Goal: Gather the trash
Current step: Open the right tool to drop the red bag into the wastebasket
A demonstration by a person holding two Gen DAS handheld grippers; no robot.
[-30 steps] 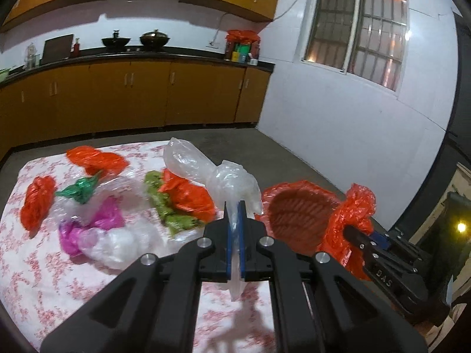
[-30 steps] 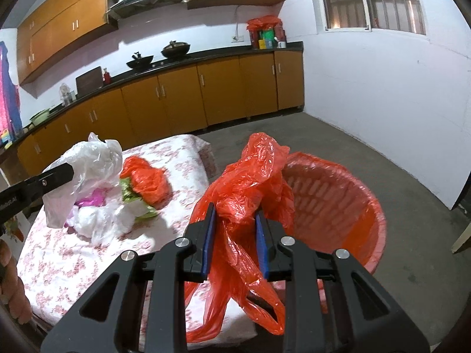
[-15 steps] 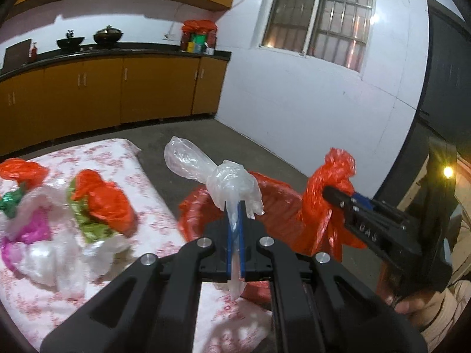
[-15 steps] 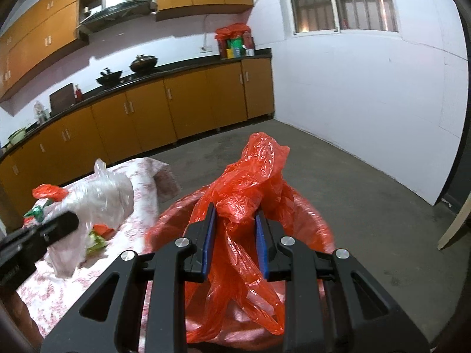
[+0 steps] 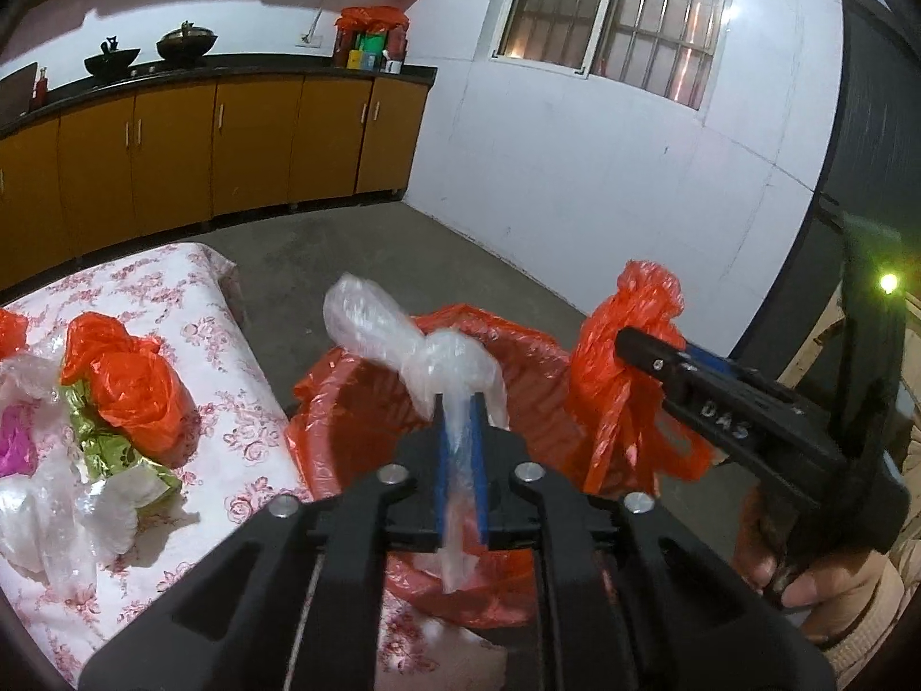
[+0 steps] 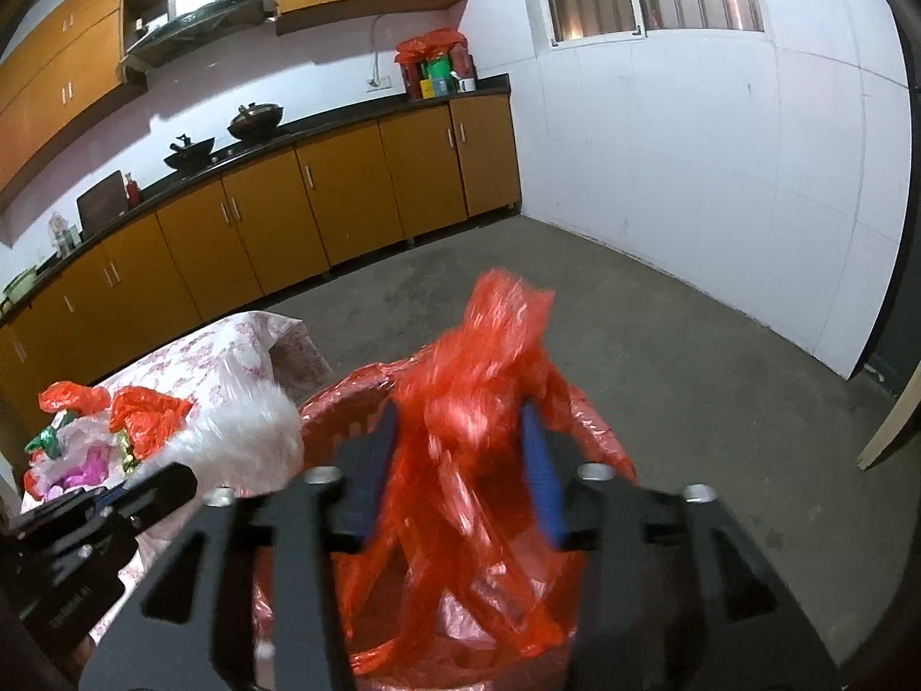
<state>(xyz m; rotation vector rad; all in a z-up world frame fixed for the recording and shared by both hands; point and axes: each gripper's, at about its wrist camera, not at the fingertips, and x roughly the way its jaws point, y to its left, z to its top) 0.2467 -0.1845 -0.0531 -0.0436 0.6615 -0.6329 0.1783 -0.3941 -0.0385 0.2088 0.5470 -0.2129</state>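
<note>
My left gripper [image 5: 459,403] is over the red-lined basket [image 5: 345,397]. Its jaws stand slightly apart with a clear plastic bag [image 5: 443,363] between them. My right gripper [image 6: 460,420] is open over the same basket [image 6: 339,403]; a blurred red plastic bag [image 6: 478,368] is between its wide-apart fingers. The right gripper also shows in the left wrist view [image 5: 627,345], with the red bag [image 5: 621,368] at its tips. The left gripper shows in the right wrist view [image 6: 178,478] with the clear bag [image 6: 242,437].
A table with a pink floral cloth [image 5: 219,311] stands left of the basket. It bears several crumpled bags: red [image 5: 132,391], green [image 5: 109,449], pink and white [image 5: 52,512]. Orange kitchen cabinets [image 5: 230,144] line the back wall. The grey floor [image 6: 691,357] lies beyond.
Both grippers moved from the table to over the basket. The right gripper's fingers have spread wide and the red bag is blurred between them. The left jaws have parted slightly.
</note>
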